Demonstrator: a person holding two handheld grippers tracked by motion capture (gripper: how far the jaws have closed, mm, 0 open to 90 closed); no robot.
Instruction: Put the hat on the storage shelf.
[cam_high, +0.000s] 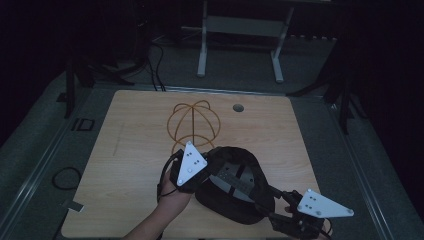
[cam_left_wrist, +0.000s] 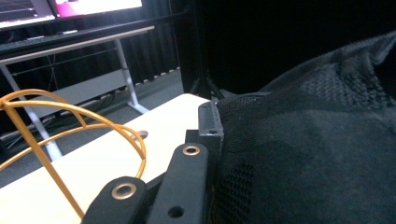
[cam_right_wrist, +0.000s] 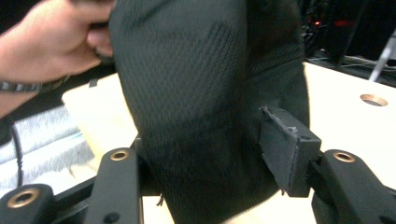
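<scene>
Each gripper is black with a pale grey three-cornered plate dotted with small holes: left gripper (cam_high: 192, 172) mid-frame, right gripper (cam_high: 300, 220) lower right. Brass-ringed rivets stud the black jaw arms. A dark band circles the wrist at upper left.

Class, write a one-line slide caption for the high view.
Two hand-held grippers, left gripper and right gripper, lift a black cap beside a gold wire stand on a wooden table.

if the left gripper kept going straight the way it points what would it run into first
Probably the gold wire hat stand. The left gripper, shut on the black cap's edge, points across the table toward it. Depth is hard to judge, so it might slip just past.
</scene>
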